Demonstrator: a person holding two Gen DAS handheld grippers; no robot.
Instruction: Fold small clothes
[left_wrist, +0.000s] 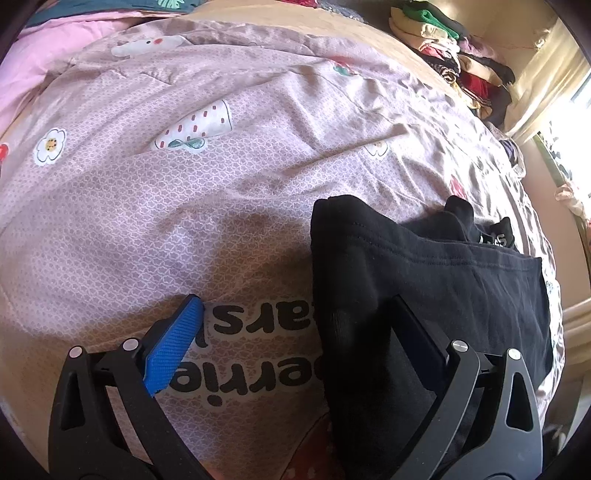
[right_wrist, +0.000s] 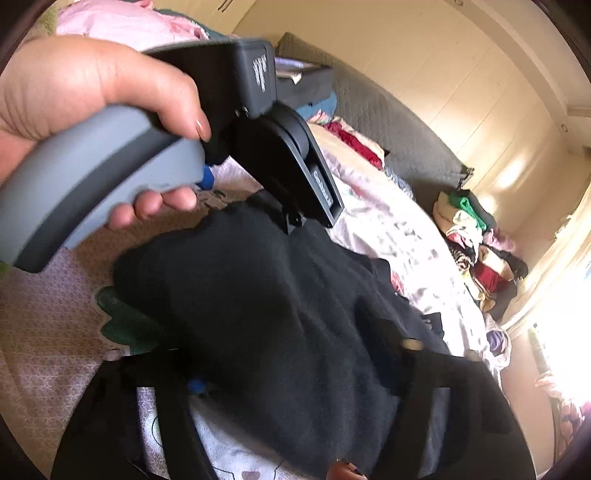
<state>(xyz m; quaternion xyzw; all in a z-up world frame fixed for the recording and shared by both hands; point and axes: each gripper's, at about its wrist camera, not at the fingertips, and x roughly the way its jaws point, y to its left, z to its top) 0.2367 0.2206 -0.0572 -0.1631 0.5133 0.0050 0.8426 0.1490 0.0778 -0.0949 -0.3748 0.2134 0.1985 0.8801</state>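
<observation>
- Through the left wrist view, we see the left gripper (left_wrist: 295, 332) with jaws wide apart above the patterned bedspread (left_wrist: 184, 184); the black garment (left_wrist: 424, 266) drapes over its right finger, the blue pad (left_wrist: 173, 339) bare.
- Through the right wrist view, we see a hand (right_wrist: 74, 92) holding the left gripper; the right gripper (right_wrist: 295, 398) is blurred under the black garment (right_wrist: 258, 314), its grip unclear.

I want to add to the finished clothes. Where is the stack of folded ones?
The stack of folded clothes sits at the far right of the bed, top right in the left wrist view, beyond the black garment and near the bright window.
</observation>
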